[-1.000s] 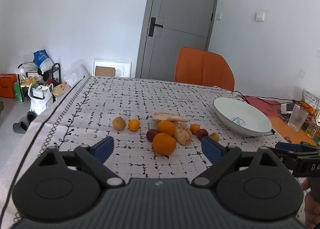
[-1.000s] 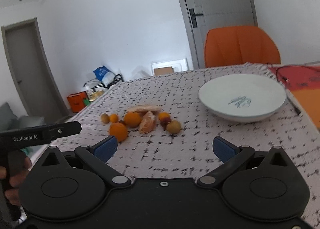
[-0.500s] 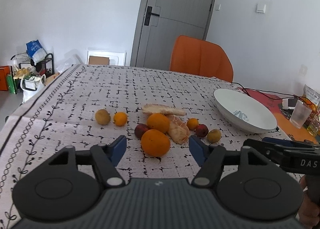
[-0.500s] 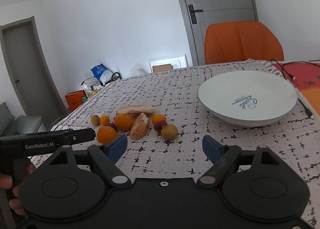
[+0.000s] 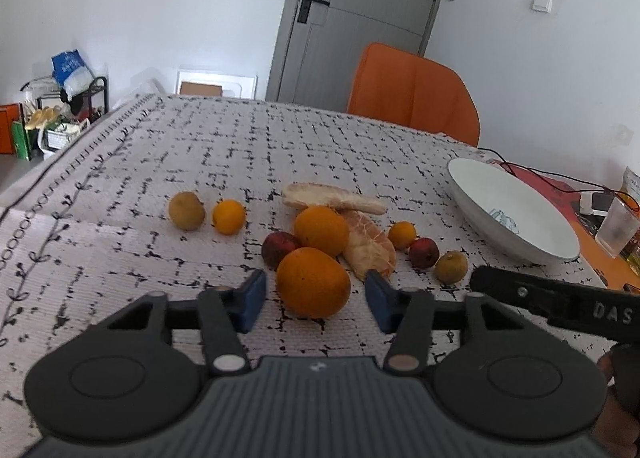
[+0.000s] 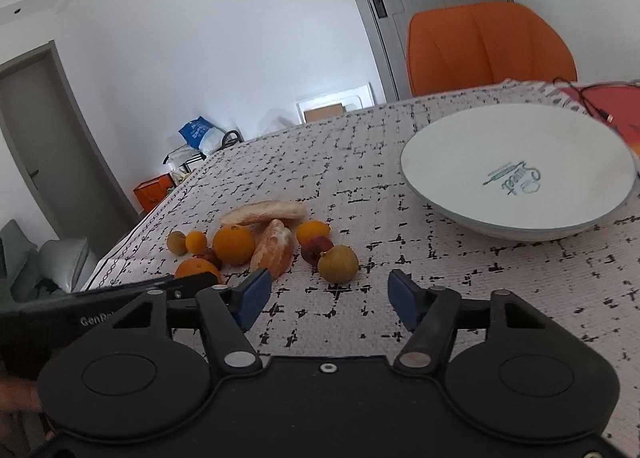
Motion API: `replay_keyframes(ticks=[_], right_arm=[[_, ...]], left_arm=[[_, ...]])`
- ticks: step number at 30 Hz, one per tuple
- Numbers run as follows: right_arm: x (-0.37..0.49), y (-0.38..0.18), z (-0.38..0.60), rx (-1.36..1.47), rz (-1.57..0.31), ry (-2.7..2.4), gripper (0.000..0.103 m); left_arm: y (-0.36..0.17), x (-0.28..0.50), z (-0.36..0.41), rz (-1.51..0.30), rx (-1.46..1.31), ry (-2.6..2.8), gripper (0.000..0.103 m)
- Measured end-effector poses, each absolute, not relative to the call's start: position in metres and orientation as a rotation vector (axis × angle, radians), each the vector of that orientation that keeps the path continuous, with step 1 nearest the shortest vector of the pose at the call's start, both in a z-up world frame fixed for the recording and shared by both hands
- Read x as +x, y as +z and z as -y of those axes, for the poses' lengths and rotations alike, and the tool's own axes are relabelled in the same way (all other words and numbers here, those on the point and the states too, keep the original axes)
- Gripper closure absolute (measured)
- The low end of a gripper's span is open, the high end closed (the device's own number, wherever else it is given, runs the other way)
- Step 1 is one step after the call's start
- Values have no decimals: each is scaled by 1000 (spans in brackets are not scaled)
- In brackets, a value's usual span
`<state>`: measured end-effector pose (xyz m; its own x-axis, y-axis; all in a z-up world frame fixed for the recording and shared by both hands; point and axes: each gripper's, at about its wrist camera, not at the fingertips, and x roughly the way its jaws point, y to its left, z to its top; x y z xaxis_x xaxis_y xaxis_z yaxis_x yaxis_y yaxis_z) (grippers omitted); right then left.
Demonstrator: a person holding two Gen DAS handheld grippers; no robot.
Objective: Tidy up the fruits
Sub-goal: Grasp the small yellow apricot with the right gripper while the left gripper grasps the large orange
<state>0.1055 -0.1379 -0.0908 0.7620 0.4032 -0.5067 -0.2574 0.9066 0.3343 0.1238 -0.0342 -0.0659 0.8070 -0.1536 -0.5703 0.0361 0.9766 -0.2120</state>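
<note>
My left claw [image 5: 314, 301]: black linkage arms, blue pads [image 5: 252, 300], silver pivot pins, ribbed grey housing, two round black discs. My right claw [image 6: 330, 298]: same build, smooth black housing, one centre screw. White "GenRo…" and "DAS" lettering on handles.

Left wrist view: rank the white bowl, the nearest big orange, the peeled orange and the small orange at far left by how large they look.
1. white bowl
2. nearest big orange, though its nearness to the camera inflates it
3. peeled orange, partly hidden behind a gripper finger, so its place is unsure
4. small orange
</note>
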Motion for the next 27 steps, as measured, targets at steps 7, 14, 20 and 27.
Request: replay_keyframes(ticks=[7, 14, 20, 27], right_arm=[[125, -93, 129, 238, -636, 363, 52], [141, -96, 115, 195, -642, 365, 64], [138, -96, 114, 200, -632, 374, 81], [124, -87, 123, 216, -602, 375, 80]], left_arm=[[-67, 127, 26, -633, -249, -103, 64], [-59, 122, 20, -604, -243, -93, 64], [-55, 120, 17, -583, -234, -76, 64], [-51, 119, 22, -585, -235, -91, 64]])
